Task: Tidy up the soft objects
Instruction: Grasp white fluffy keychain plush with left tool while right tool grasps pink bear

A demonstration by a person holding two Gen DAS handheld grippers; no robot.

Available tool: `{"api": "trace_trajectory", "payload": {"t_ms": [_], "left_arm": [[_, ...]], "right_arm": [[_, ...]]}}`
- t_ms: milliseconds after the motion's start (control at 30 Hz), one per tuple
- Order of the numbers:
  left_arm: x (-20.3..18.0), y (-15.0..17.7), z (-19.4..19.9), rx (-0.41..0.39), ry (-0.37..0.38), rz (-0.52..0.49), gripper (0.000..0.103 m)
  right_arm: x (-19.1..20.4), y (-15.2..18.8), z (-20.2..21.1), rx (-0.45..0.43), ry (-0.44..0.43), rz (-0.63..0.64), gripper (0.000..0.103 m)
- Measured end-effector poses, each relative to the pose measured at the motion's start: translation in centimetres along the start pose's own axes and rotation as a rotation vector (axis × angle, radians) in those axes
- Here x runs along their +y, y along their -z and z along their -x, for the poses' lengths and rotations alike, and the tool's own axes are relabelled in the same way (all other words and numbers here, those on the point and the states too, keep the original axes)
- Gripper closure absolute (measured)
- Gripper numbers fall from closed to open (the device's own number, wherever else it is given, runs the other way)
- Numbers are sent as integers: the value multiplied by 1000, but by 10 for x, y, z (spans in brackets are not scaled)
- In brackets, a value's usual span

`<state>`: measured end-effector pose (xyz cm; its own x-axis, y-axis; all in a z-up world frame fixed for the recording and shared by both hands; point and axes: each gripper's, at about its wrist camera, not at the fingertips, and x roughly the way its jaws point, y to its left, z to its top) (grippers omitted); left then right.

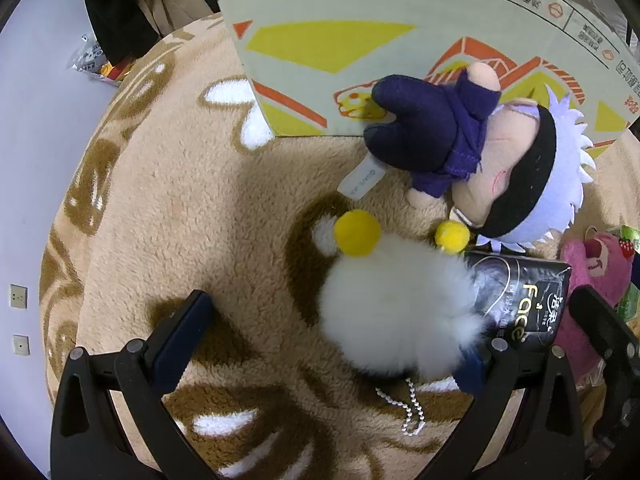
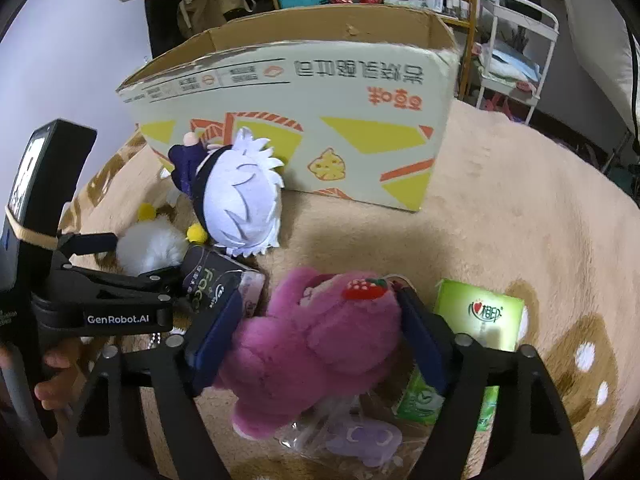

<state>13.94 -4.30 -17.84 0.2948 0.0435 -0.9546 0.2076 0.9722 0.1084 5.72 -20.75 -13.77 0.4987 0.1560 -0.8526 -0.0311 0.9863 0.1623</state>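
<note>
My left gripper (image 1: 336,336) points down at the rug and stands open. A white fluffy plush (image 1: 396,312) with two yellow pom-poms lies between its fingers, close against the right one; no pad presses it. A doll (image 1: 480,148) with white hair, a black blindfold and navy clothes lies against the cardboard box (image 1: 360,40). In the right wrist view my right gripper (image 2: 320,300) is shut on a pink plush bear (image 2: 312,344) with a strawberry on its head, both blue pads against its sides. The doll (image 2: 240,196) and the white plush (image 2: 148,244) lie to the left.
The open cardboard box (image 2: 360,128) stands behind on a tan fleece rug (image 2: 520,208). A black tissue pack (image 2: 208,276) lies between the white plush and the bear. A green tissue pack (image 2: 480,316) and a bagged purple plush (image 2: 360,436) lie by the bear. A hand (image 2: 52,376) holds the left gripper's handle.
</note>
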Motion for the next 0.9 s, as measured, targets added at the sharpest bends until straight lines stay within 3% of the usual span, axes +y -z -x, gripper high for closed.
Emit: {"api": "trace_trajectory", "payload": {"t_ms": [300, 433, 467, 500, 667, 900], "left_arm": [[-4, 10, 7, -41, -5, -19, 4], [-12, 13, 19, -102, 14, -58, 32], [-14, 14, 20, -110, 8, -66, 38], [-16, 15, 22, -119, 5, -76, 41], [-17, 18, 28, -132, 6, -72, 65], [-12, 22, 28, -77, 102, -46, 68]], "right_arm": [[-7, -1, -5, 20, -3, -5, 24], [-7, -2, -5, 19, 6, -8, 31], [-6, -2, -5, 18, 9, -10, 33], [-6, -2, -5, 17, 15, -13, 44], [-14, -4, -3, 16, 17, -38, 52], [-16, -4, -6, 31, 11, -55, 51]]}}
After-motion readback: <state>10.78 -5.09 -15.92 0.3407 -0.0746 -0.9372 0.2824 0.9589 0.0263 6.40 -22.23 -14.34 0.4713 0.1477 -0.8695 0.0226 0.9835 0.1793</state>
